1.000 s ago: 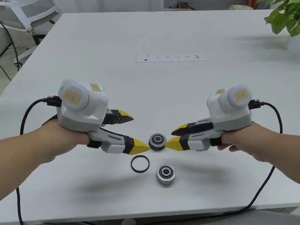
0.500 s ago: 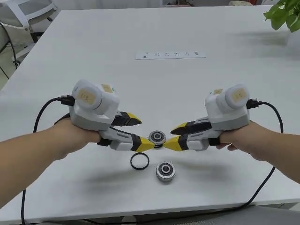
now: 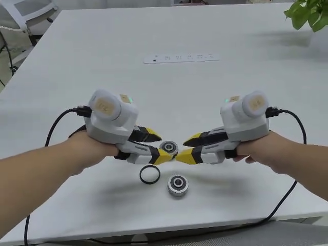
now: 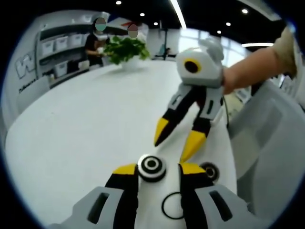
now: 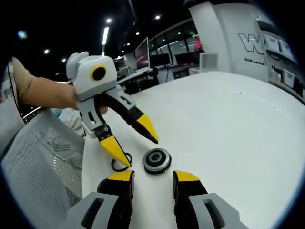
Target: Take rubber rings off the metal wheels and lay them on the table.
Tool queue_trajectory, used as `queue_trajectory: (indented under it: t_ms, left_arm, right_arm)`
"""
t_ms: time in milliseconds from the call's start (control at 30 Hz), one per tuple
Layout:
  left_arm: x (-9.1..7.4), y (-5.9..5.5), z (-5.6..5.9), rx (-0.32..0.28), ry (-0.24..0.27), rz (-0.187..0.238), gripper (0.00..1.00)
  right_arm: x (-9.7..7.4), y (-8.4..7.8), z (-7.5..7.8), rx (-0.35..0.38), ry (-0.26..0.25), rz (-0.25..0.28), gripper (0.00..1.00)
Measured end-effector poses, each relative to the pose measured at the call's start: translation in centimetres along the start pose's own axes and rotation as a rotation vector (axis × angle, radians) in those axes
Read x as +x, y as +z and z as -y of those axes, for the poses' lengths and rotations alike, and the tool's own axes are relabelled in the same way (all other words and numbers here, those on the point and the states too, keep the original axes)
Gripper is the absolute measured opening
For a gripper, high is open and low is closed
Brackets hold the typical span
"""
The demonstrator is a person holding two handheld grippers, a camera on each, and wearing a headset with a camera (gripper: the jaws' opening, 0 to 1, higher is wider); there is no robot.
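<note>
One ring (image 3: 149, 175) is already lying loose on the counter (image 3: 230, 77), at lower centre of the head view. That step is looking done.

Two wheels are showing. The wheel (image 3: 169, 147) at frame centre is sitting flat on the counter. In the right gripper view it is showing a dark outer band around a pale metal face and dark hub, so I am judging its rubber to be still on.

The second wheel (image 3: 178, 185) is lying just right of the ring, lower in the frame. I cannot tell whether it is carrying rubber.

The left gripper (image 3: 159, 147) is coming in from the left. Its fingers (image 4: 125, 171) are standing apart and straddling the centre wheel, not yet clamping it.

The right gripper (image 3: 183, 148) is facing it from the right. Its fingers (image 5: 187, 177) are also spread, with the tips just short of the wheel.

At least one ring is remaining to pull, possibly two.
</note>
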State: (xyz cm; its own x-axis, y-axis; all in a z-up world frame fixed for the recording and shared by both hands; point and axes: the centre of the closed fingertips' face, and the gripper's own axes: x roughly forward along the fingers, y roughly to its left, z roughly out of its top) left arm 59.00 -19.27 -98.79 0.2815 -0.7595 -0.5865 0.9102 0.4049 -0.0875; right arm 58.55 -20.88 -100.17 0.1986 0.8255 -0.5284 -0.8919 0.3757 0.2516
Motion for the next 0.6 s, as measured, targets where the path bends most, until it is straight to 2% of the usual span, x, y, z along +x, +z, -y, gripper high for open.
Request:
queue_trajectory:
  t_ms: [367,467,533,600]
  left_arm:
    - [0.8,0.0,-0.5,-0.032,0.023,0.000,0.24]
    - [1.1,-0.4,-0.7,-0.024,0.033,-0.019,0.20]
    - [1.1,-0.3,-0.7,-0.028,0.037,-0.010,0.19]
    - [1.2,-0.4,-1.0,0.001,0.052,-0.011,0.17]
  right_arm:
    - [-0.2,-0.5,0.3,0.007,-0.005,-0.001,0.30]
    - [-0.2,-0.6,0.3,0.009,-0.007,-0.003,0.30]
    - [-0.2,-0.6,0.4,0.009,-0.009,-0.001,0.30]
    - [-0.2,-0.6,0.5,0.013,-0.010,0.002,0.30]
